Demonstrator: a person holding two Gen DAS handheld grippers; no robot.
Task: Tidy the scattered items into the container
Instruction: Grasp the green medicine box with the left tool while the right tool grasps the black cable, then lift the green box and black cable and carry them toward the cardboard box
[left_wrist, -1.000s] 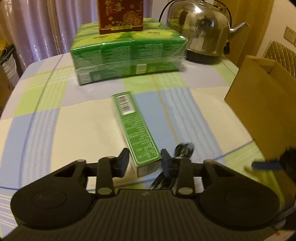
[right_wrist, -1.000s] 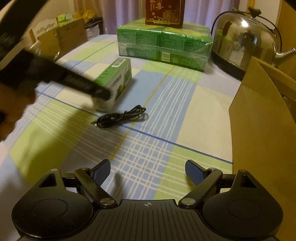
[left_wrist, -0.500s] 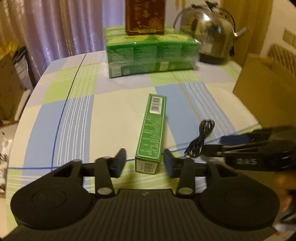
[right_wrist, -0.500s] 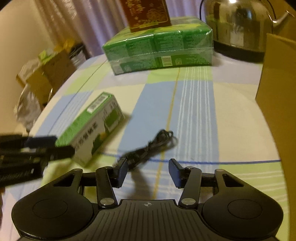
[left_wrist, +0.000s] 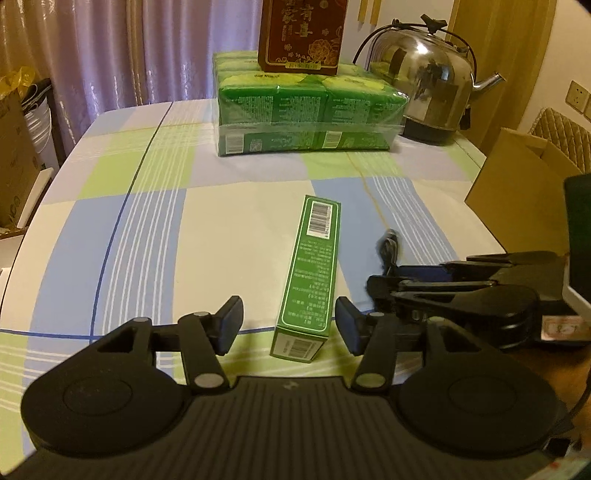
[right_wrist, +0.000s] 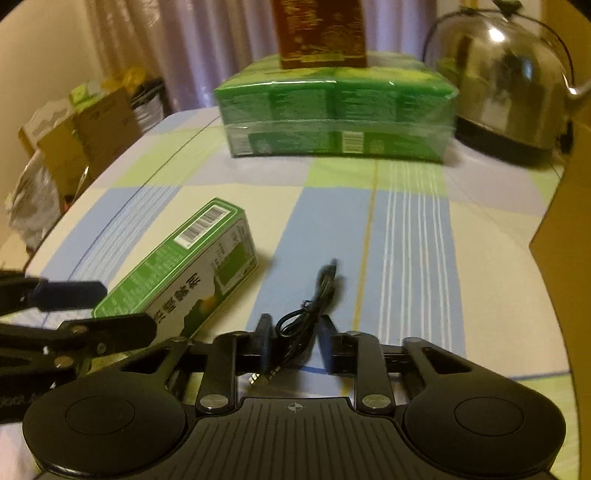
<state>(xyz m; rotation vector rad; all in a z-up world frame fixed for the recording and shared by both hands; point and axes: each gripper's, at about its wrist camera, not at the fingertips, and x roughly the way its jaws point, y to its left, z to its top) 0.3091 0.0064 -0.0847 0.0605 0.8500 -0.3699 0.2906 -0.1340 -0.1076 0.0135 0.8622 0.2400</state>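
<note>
A long green carton lies on the checked tablecloth, its near end between the fingers of my left gripper, which is open with a gap on each side. In the right wrist view the carton sits to the left, and the left gripper's blue-padded fingers straddle it. A coiled black cable lies on the cloth between the fingers of my right gripper, which have narrowed onto the bundle. In the left wrist view the cable shows partly behind the right gripper. The open cardboard box stands at the right.
At the back of the table stands a wrapped pack of green tissue packets with a red-brown box on top, and a steel kettle beside it. Cardboard boxes sit on the floor past the left table edge.
My right gripper has moved down and forward over the cable and its fingers have narrowed onto it. The left gripper's fingers have spread slightly around the carton's near end.
</note>
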